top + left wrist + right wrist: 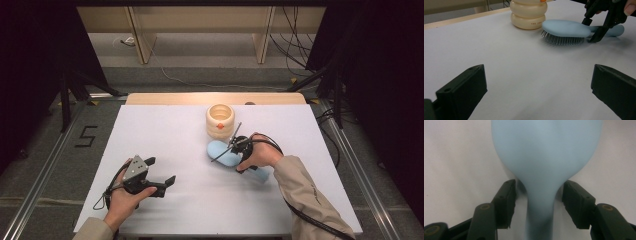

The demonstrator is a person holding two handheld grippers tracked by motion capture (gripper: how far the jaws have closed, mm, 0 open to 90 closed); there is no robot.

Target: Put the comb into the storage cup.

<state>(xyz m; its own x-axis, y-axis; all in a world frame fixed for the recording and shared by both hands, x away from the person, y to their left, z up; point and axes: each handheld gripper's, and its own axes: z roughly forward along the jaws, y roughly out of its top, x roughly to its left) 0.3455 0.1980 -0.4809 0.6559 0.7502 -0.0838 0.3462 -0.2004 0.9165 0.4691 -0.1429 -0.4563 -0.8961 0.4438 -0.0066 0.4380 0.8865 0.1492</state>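
Note:
A light blue hairbrush [222, 151] lies bristles down on the white table cover [165, 130], its handle pointing to the right. My right gripper [239, 158] is down over the narrow neck of the hairbrush [546, 150]. Its jaws straddle that neck with a small gap showing on each side, so it is open. From the left gripper view, the right gripper [592, 29] stands at the join of the hairbrush [565, 28] head and handle. At the front left, my left gripper [161, 170] is held wide open with nothing between its jaws.
A cream ringed container [220, 120] with an orange mark stands just behind the brush head, close to it. The table's wooden far edge [215, 97] lies beyond. Cables and dark stands flank the table on the floor.

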